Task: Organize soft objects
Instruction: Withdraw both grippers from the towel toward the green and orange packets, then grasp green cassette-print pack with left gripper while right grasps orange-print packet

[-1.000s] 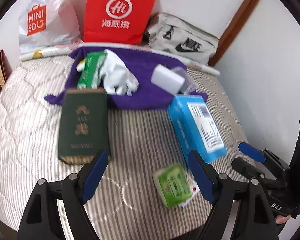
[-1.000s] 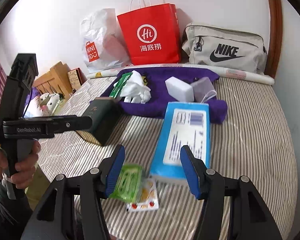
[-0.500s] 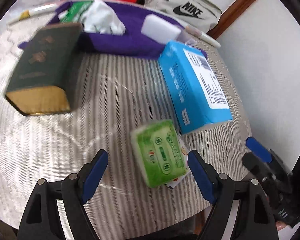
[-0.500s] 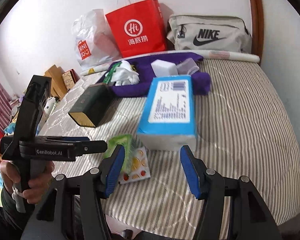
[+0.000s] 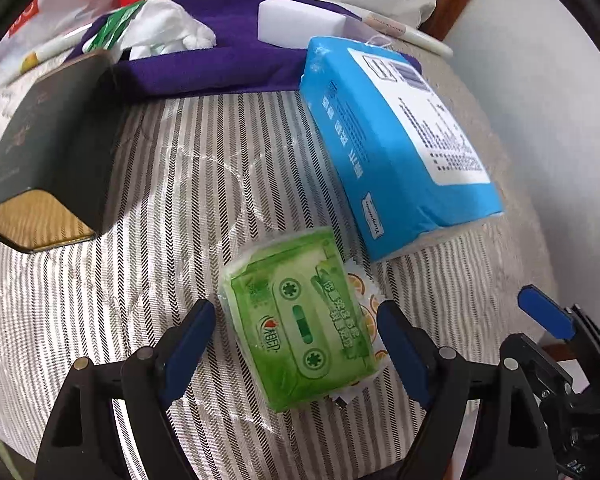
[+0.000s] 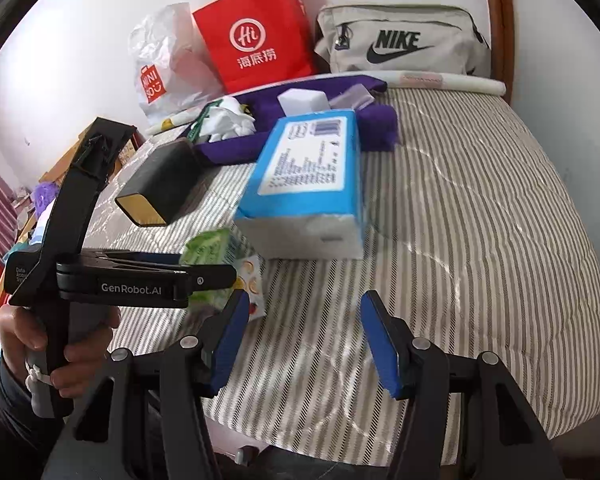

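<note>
Left tool (image 5: 296,336) hangs released, straddling the green tissue pack (image 5: 300,328) near the bed's (image 5: 180,200) front edge, lined up to pinch its long sides; right tool (image 6: 300,332) released, empty beside it.

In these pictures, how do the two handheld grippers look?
Both are black plastic, and each finger carries a blue pad. The left gripper bears white GenRobot.AI lettering on its side, seen from the right wrist. The right gripper shows round silver pivot screws on its arms.
</note>
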A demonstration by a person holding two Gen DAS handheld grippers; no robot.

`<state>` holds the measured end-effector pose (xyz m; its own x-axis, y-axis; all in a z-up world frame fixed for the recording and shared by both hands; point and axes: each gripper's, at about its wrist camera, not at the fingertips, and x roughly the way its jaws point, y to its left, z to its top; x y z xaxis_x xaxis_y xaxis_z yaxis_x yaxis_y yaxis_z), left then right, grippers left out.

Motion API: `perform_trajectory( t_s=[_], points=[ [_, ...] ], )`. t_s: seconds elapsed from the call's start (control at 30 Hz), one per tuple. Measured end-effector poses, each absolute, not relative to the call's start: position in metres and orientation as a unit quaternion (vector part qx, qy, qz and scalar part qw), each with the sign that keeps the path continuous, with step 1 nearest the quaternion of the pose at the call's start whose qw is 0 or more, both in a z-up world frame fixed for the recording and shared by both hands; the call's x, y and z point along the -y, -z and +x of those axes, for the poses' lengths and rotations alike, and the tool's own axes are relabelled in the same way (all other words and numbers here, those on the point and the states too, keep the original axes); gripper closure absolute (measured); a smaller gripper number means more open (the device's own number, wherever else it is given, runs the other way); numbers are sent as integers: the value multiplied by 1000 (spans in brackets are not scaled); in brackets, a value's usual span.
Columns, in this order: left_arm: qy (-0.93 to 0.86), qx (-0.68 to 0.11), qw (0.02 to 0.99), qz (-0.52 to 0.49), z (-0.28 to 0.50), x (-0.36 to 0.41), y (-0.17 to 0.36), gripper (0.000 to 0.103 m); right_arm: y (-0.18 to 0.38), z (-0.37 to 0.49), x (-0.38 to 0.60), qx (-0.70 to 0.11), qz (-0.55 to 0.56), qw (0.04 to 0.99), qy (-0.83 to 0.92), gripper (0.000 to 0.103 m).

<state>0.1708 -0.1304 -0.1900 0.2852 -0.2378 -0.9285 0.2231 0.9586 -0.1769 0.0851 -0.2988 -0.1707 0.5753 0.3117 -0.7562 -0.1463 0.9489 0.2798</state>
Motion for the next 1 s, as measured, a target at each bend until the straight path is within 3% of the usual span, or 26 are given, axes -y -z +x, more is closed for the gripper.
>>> perform_trajectory(
  t_s=[0.1,0.17,0.27,0.73,1.0],
  points=[
    [135,-569,811,5,170,137,191,23,174,83,300,-446,93,881,-127,46],
    [116,-557,822,29,167,140,190,42,175,81,299,-447,93,880,-129,46],
    [124,-555,822,22,166,133,188,46,176,79,296,-450,91,879,-129,46],
    [45,-521,852,23,143,21,166,46,202,98,239,-468,56,866,-167,44],
    [21,-521,853,-10,142,-21,173,46,210,116,210,-461,12,872,-167,25]
  ],
)
